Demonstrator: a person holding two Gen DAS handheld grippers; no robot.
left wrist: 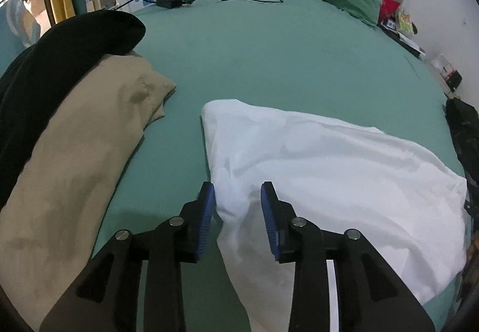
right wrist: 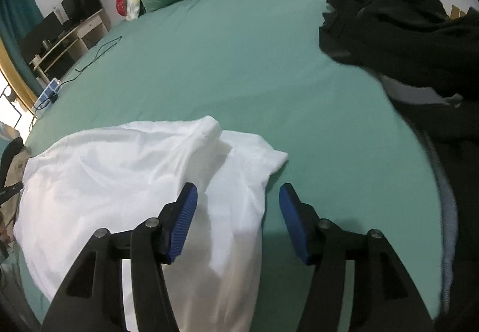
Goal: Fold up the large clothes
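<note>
Left wrist view: white garment at lower centre, judged light, limp, slippery. Left gripper and right gripper spread, nothing pinched; edges are best gripped.

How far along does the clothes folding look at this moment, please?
Done: tan garment and black one lie stacked at the side. In hand: white garment lies part folded; left tongs and right tongs are open, gripping nothing. Left: finishing it, then the dark pile.

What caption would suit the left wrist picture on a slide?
Left gripper open above the edge of a white garment on a green bed, tan garment alongside.
</note>
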